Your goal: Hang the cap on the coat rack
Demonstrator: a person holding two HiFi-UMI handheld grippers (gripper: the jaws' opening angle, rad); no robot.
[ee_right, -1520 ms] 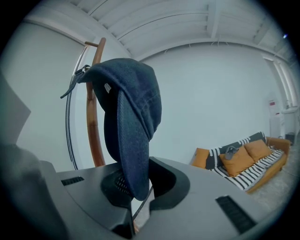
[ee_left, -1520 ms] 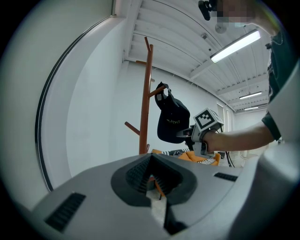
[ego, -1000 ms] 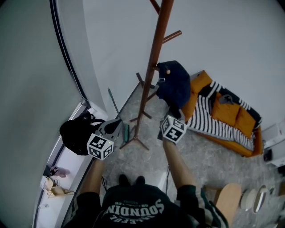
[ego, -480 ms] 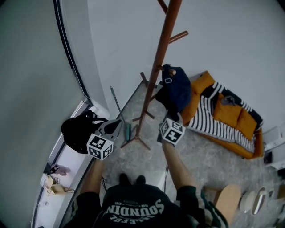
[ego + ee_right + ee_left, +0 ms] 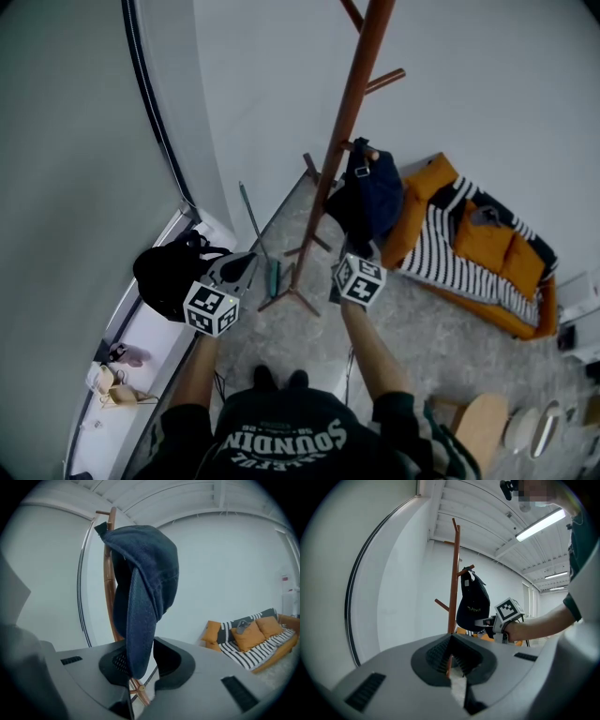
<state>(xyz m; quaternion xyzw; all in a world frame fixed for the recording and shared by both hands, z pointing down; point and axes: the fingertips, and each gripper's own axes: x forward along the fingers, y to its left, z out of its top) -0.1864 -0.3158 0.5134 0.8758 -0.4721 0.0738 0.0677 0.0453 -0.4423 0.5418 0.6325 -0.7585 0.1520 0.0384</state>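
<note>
The dark blue cap (image 5: 375, 192) hangs by its back strap from a short peg (image 5: 362, 148) of the brown wooden coat rack (image 5: 349, 141). My right gripper (image 5: 367, 247) is just under it. In the right gripper view the cap (image 5: 145, 583) hangs straight down, and its brim dips between the jaws of that gripper (image 5: 138, 662), which are opening. My left gripper (image 5: 244, 269) stays low to the left of the rack, shut and empty. The left gripper view looks over its closed tips (image 5: 451, 644) at the rack (image 5: 453, 583) and the cap (image 5: 472, 604).
A black bag (image 5: 169, 277) rests on a white ledge (image 5: 141, 352) along the left wall. A thin green-handled tool (image 5: 258, 234) leans there beside the rack's feet (image 5: 291, 298). An orange sofa with a striped blanket (image 5: 469, 253) is at the right, and a round wooden seat (image 5: 483, 417) sits lower right.
The cap's strap has slid further onto the peg, closer to the pole, and the cap now hangs straighter. The left gripper has not moved.
</note>
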